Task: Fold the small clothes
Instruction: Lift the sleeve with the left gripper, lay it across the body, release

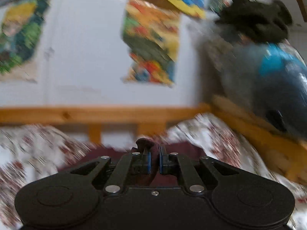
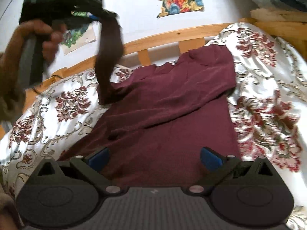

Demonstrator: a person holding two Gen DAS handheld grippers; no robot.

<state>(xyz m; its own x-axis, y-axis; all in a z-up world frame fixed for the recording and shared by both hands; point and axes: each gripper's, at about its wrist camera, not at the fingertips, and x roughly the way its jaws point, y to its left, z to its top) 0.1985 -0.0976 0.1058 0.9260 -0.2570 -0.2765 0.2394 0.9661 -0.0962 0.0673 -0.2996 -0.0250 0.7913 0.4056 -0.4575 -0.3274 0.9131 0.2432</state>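
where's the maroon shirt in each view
Left wrist: maroon shirt at bottom centre, pinched in the left gripper.
Right wrist: it lies spread across the middle of the bedspread, one sleeve lifted to the upper left by that gripper.
Shared landmark: wooden bed rail.

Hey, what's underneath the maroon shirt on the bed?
The maroon shirt lies on a white floral bedspread, which shows all around it. Whatever sits directly beneath the fabric is covered.

Maroon shirt (image 2: pixel 168 103) flat on the bedspread (one sleeve lifted)
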